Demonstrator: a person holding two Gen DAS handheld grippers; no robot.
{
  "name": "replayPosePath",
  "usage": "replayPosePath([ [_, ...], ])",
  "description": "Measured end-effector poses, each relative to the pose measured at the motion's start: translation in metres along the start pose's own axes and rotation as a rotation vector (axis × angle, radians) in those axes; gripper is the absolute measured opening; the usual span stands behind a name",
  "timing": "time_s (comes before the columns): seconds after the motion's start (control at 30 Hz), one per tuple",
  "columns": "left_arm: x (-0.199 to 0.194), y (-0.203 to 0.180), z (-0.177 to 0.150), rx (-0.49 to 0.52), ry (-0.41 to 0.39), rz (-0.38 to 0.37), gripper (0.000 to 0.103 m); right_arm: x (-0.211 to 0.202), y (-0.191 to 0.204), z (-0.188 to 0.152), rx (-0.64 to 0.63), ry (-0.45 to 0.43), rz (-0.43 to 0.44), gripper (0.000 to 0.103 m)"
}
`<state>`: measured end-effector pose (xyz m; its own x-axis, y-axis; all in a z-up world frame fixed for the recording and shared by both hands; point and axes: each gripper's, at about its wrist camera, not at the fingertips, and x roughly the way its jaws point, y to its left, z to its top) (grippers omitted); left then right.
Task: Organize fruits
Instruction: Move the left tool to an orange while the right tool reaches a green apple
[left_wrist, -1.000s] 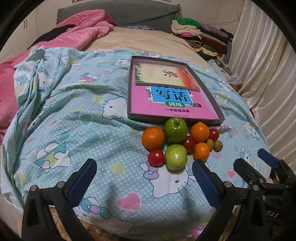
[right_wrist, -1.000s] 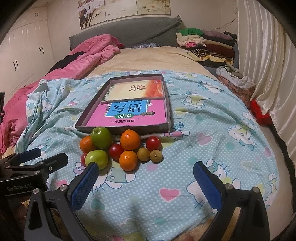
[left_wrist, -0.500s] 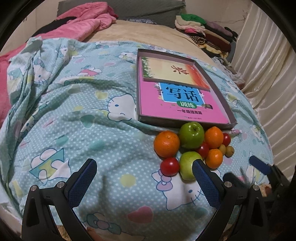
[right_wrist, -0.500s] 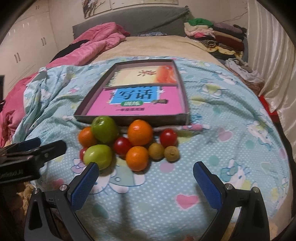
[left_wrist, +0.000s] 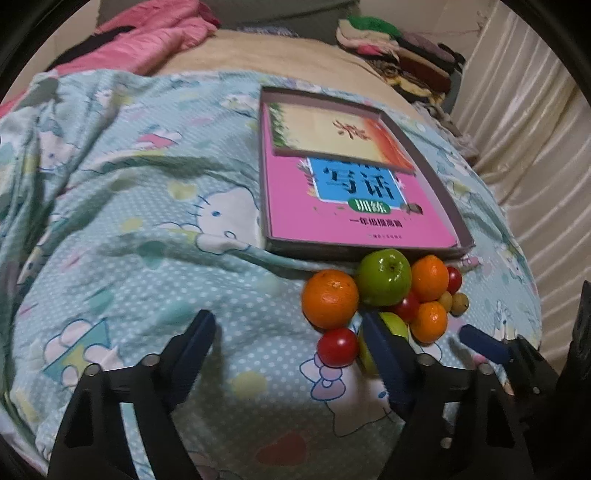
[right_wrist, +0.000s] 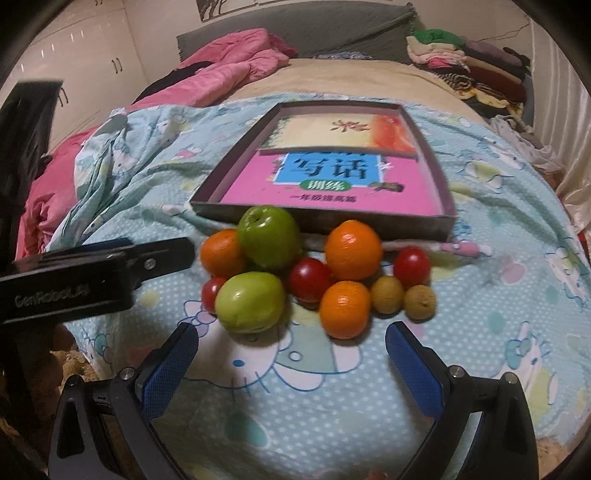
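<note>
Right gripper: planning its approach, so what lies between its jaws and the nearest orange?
Only bare patterned bedsheet separates the right gripper from the nearest orange, as the right wrist view shows.

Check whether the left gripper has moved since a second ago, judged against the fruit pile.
Yes. In the left wrist view the left gripper has closed in on the fruit pile, toward its left edge; its jaws are closing, nothing between them.

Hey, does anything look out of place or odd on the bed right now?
Yes: the shallow box holds only books, while the fruit pile sits loose on the quilt against its near wall. Nothing looks spilled or damaged.
</note>
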<state>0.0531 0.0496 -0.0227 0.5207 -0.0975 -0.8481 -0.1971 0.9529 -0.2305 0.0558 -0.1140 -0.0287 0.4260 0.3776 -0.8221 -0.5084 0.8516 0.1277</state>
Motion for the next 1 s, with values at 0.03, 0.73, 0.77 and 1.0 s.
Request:
replayPosePath([
  [0.03, 0.002, 0.000, 0.001, 0.001, 0.004, -0.009, 0.079, 0.002, 0.001, 0.000, -0.003, 0.006, 0.004, 0.095],
  [0.73, 0.026, -0.014, 0.010, 0.113, 0.041, -0.068, 0.055, 0.002, 0.016, 0.002, -0.059, -0.036, 0.060, 0.054],
  [0.77, 0.026, -0.014, 0.011, 0.113, 0.042, -0.071, 0.054, 0.006, 0.014, 0.003, -0.054, -0.025, 0.064, 0.052],
  [1.0, 0.031, -0.018, 0.010, 0.138, 0.055, -0.083, 0.051, 0.026, 0.019, 0.006, -0.072, -0.002, 0.065, 0.045],
])
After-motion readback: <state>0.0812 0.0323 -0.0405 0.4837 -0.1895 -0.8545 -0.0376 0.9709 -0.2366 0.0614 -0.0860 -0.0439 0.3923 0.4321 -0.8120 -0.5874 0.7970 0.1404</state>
